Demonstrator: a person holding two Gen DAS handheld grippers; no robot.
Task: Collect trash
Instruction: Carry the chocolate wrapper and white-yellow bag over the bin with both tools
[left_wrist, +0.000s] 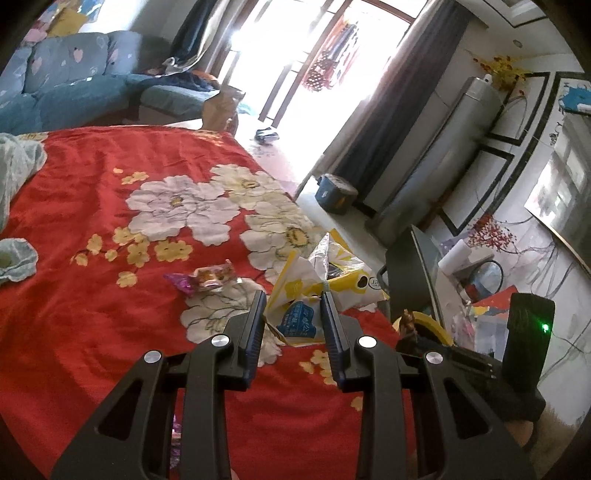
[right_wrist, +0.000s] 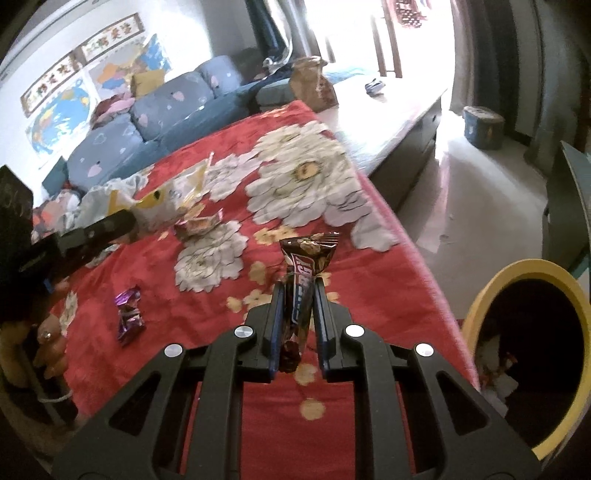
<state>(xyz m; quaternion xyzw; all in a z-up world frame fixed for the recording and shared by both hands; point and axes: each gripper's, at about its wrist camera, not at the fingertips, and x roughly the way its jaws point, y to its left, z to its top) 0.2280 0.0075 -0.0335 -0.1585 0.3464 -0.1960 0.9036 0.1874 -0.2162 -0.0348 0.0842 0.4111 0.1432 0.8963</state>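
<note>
Right gripper: my right gripper (right_wrist: 299, 291) has its jaws pinched tight on a brown snack wrapper (right_wrist: 306, 266), which stands up between the pads with its crimped end above the fingertips.
Left gripper: from the left wrist view my left gripper (left_wrist: 293, 299) has its jaws narrowly parted around a crumpled yellow-and-white bag (left_wrist: 317, 284); the bag's blue-printed lower part sits between the fingers, and I read it as gripped, since in the right wrist view the bag hangs off the black tip of that gripper.
Bin: just to my right, beside the table's edge, I see a yellow-rimmed bin (right_wrist: 517, 269) with a dark inside and some scraps at the bottom.
Table: everything lies on a red cloth with big white flowers (right_wrist: 369, 314).
Purple wrapper: a small crumpled purple wrapper (right_wrist: 129, 314) lies on the cloth to the left of my right gripper, apart from it.
Orange wrapper: further out, a torn orange-and-pink wrapper (right_wrist: 199, 223) lies flat on a white flower, near the yellow-and-white bag.
Person: I can see fingers (right_wrist: 51, 343) at the left rim of the right wrist view, holding the other rig.
Far end: a brown paper bag (right_wrist: 314, 83) stands past the cloth's end.
Background: a blue sofa (right_wrist: 155, 110) runs along the wall beyond the table, with bright windows behind.
</note>
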